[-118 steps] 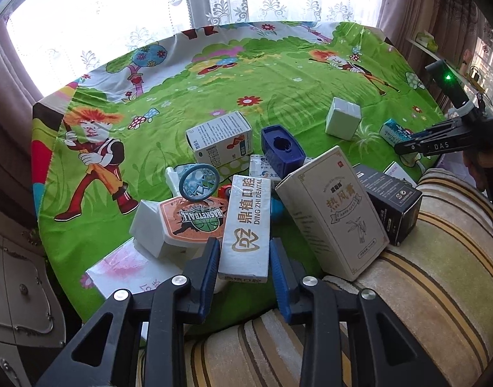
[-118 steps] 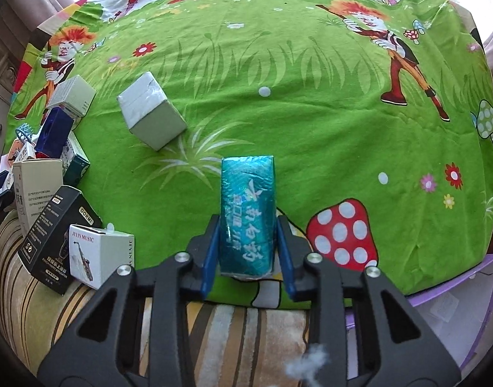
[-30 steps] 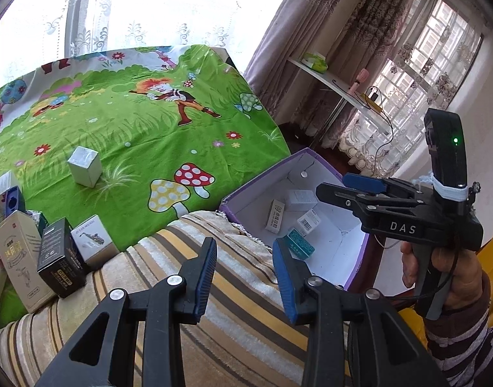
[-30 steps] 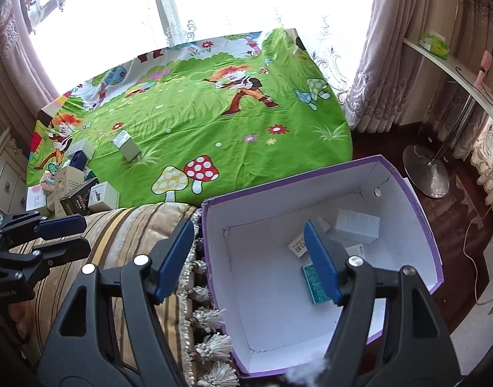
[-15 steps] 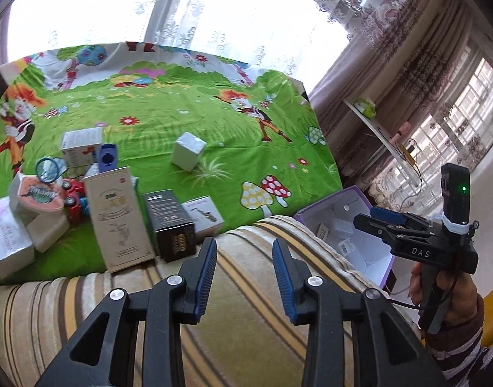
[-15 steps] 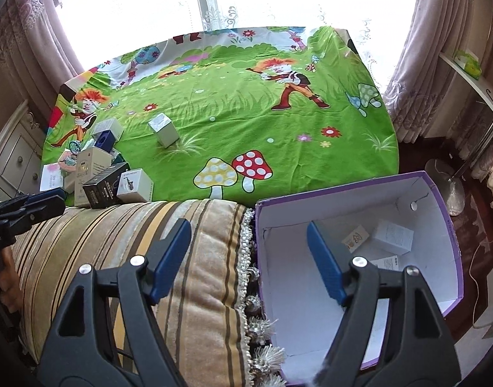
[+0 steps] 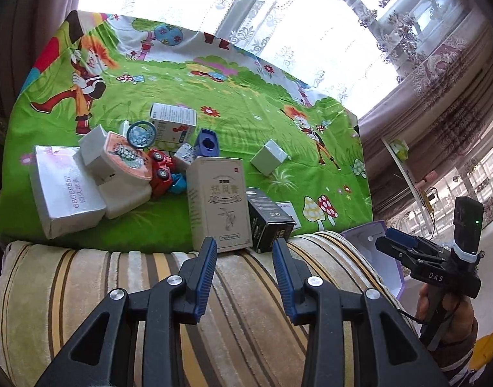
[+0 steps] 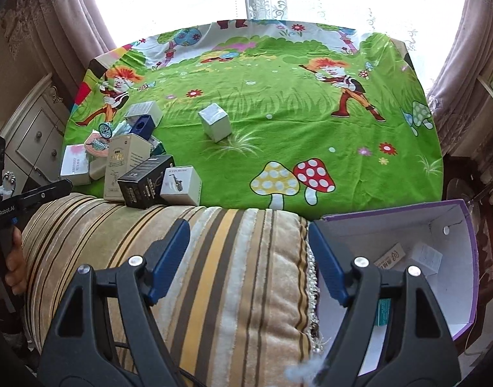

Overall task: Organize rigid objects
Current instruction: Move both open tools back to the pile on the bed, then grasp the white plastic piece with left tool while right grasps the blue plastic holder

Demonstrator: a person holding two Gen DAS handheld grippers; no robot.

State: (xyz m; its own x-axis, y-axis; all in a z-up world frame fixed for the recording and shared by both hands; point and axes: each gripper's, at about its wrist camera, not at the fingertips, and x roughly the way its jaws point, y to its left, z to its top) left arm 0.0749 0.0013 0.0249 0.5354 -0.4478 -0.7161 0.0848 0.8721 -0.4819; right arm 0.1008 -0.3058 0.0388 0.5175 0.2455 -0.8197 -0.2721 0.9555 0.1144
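Note:
My left gripper [image 7: 244,245] is open and empty above a striped cushion [image 7: 117,290], facing a tall beige box [image 7: 219,206] and a black box [image 7: 269,219] at the sheet's near edge. Behind them lie a red toy car [image 7: 159,169], a blue holder [image 7: 207,143], a white wrapped pack [image 7: 65,190] and a silver cube [image 7: 268,160]. My right gripper [image 8: 248,229] stands wide open and empty over the cushion [image 8: 214,274], just left of a purple-rimmed box [image 8: 469,258]. That box holds a white carton [image 8: 425,258], a printed carton [image 8: 391,258] and a teal pack [image 8: 383,312].
A green cartoon sheet [image 8: 311,113] covers the surface. A white music box [image 8: 182,185] sits by the black box [image 8: 146,180]. A hand [image 7: 440,306] holds the right gripper. A cabinet [image 8: 36,142] stands far left, with curtains and a window behind.
My left gripper swung left from the purple box toward the pile of boxes. My right gripper moved left from above the box interior to the cushion, its jaws a little wider.

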